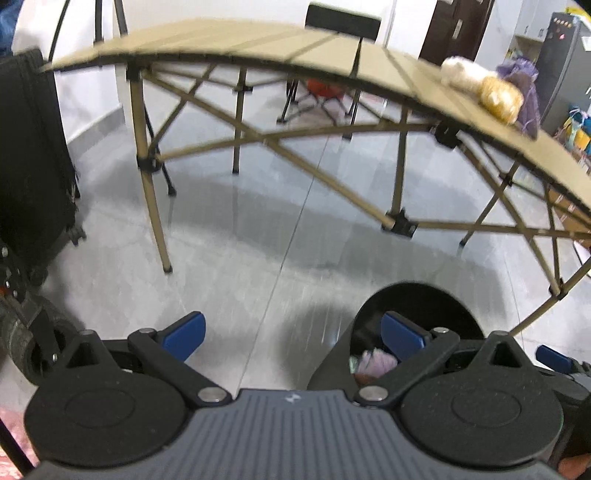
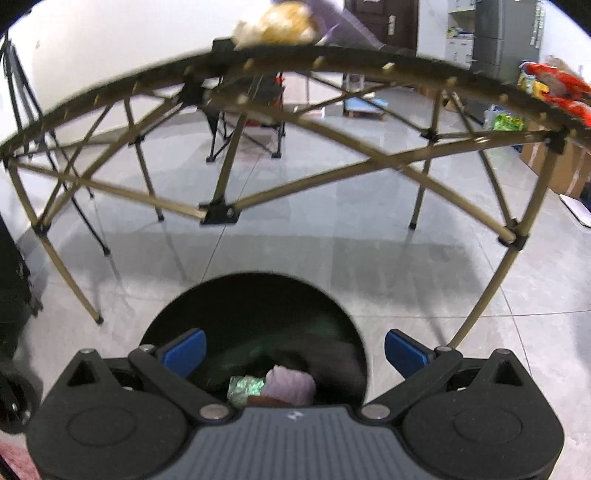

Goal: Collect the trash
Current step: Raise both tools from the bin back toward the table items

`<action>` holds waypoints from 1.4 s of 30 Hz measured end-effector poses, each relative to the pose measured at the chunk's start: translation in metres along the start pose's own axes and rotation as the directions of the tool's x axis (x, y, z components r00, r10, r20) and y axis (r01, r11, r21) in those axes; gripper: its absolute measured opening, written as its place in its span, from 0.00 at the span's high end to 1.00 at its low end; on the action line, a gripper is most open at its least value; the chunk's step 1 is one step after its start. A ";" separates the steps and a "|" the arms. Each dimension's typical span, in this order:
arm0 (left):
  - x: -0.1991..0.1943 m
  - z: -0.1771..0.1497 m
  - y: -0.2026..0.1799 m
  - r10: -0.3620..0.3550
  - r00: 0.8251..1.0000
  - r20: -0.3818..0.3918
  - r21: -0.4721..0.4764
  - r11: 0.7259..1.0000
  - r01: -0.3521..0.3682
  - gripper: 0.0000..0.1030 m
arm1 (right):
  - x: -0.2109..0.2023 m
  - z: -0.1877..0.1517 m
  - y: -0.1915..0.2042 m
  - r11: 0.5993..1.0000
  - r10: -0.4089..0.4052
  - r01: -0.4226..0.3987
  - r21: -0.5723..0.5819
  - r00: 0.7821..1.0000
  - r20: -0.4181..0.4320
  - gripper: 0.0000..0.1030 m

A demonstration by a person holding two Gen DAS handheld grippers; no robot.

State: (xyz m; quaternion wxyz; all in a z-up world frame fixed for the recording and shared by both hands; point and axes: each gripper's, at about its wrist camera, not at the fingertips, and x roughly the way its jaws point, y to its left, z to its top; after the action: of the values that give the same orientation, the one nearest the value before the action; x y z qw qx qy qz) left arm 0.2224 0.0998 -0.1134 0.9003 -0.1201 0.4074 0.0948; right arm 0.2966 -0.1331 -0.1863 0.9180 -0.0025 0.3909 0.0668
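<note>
A black round bin (image 2: 255, 295) stands on the floor just under my right gripper (image 2: 295, 349), which is open and empty above its mouth. Inside lie a lilac crumpled wad (image 2: 290, 384) and a shiny green wrapper (image 2: 245, 387). My left gripper (image 1: 293, 334) is open too, with nothing in it, left of the same bin (image 1: 417, 306). On the tan folding table (image 1: 258, 40) rest a white wad (image 1: 461, 72), a yellow wad (image 1: 500, 98) and a purple bag (image 1: 524, 81). Red snack packets (image 2: 557, 90) and a green wrapper (image 2: 508, 123) sit at the table's right end.
A black suitcase on wheels (image 1: 29, 155) stands at the left. The table's crossed legs (image 2: 218, 212) fill the space ahead. A black chair (image 1: 343, 22) is behind the table. Cardboard boxes (image 2: 565, 166) and a grey cabinet (image 2: 498, 33) are at the right.
</note>
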 end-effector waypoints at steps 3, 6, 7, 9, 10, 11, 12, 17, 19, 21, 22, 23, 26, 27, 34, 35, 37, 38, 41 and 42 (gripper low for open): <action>-0.012 0.004 -0.010 -0.006 0.999 0.039 0.019 1.000 0.006 0.00 | -0.017 0.006 -0.012 1.000 -0.003 0.002 0.019 0.999 0.051 0.00; -0.022 0.009 -0.019 -0.027 0.998 0.057 0.030 0.999 0.025 0.00 | -0.035 0.015 -0.023 0.999 -0.008 0.005 0.032 0.994 0.106 0.00; -0.025 0.010 -0.023 -0.032 0.998 0.063 0.034 0.999 0.030 0.00 | -0.041 0.018 -0.027 0.999 -0.007 0.002 0.037 0.992 0.124 0.00; -0.031 0.014 -0.029 -0.044 0.996 0.079 0.045 0.998 0.041 0.00 | -0.054 0.024 -0.034 0.999 0.004 -0.012 0.046 0.987 0.158 0.00; -0.034 0.016 -0.032 -0.049 0.995 0.089 0.051 0.998 0.044 0.00 | -0.059 0.026 -0.037 0.999 0.008 -0.017 0.051 0.985 0.174 0.00; -0.037 0.019 -0.034 -0.054 0.993 0.102 0.054 0.997 0.049 0.00 | -0.065 0.030 -0.041 0.998 0.010 -0.022 0.058 0.981 0.194 0.00; -0.040 0.021 -0.037 -0.059 0.992 0.113 0.057 0.997 0.053 0.00 | -0.070 0.032 -0.045 0.998 0.010 -0.023 0.061 0.977 0.211 0.00; -0.050 0.034 -0.053 -0.078 0.984 0.157 0.076 0.995 0.067 0.00 | -0.087 0.043 -0.057 0.998 0.009 -0.027 0.060 0.959 0.282 0.00; -0.052 0.039 -0.058 -0.086 0.982 0.168 0.080 0.994 0.074 0.00 | -0.092 0.048 -0.060 0.999 0.008 -0.024 0.049 0.955 0.297 0.00; -0.054 0.044 -0.066 -0.090 0.979 0.183 0.088 0.993 0.075 0.00 | -0.095 0.053 -0.062 0.999 0.008 -0.020 0.035 0.947 0.320 0.00; -0.055 0.046 -0.069 -0.094 0.977 0.191 0.092 0.993 0.077 0.00 | -0.096 0.056 -0.064 0.999 0.008 -0.019 0.029 0.943 0.332 0.00; -0.055 0.050 -0.072 -0.097 0.975 0.198 0.095 0.992 0.079 0.00 | -0.097 0.058 -0.064 1.000 0.009 -0.018 0.023 0.940 0.341 0.00; -0.056 0.058 -0.082 -0.102 0.970 0.220 0.103 0.991 0.080 0.00 | -0.099 0.065 -0.067 1.000 0.010 -0.013 0.005 0.933 0.359 0.00; -0.056 0.061 -0.084 -0.103 0.969 0.226 0.104 0.991 0.082 0.00 | -0.099 0.067 -0.068 1.000 0.012 -0.014 0.003 0.931 0.365 0.00; -0.050 0.082 -0.104 -0.124 0.958 0.258 0.107 0.989 0.100 0.00 | -0.097 0.081 -0.075 1.000 0.026 -0.024 -0.011 0.910 0.413 0.00; -0.048 0.086 -0.107 -0.126 0.957 0.261 0.109 0.989 0.100 0.00 | -0.096 0.083 -0.076 1.000 0.027 -0.024 -0.011 0.907 0.419 0.00; -0.044 0.093 -0.112 -0.132 0.956 0.263 0.109 0.988 0.106 0.00 | -0.094 0.089 -0.077 1.000 0.023 -0.021 -0.010 0.901 0.433 0.00; -0.043 0.097 -0.115 -0.135 0.954 0.267 0.109 0.988 0.110 0.00 | -0.092 0.091 -0.078 1.000 0.024 -0.022 -0.010 0.897 0.441 0.00; -0.038 0.107 -0.120 -0.134 0.952 0.277 0.111 0.988 0.106 0.00 | -0.088 0.100 -0.081 1.000 0.026 -0.026 -0.006 0.886 0.462 0.00; -0.036 0.111 -0.122 -0.133 0.951 0.278 0.111 0.988 0.105 0.00 | -0.087 0.103 -0.082 1.000 0.023 -0.023 -0.006 0.885 0.464 0.00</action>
State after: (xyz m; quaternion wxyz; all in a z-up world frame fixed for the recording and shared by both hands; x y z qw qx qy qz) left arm 0.3104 0.0136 0.0017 0.9583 -0.0867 0.2697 0.0371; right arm 0.3212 -0.2187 -0.0561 0.9840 0.0183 0.1601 0.0764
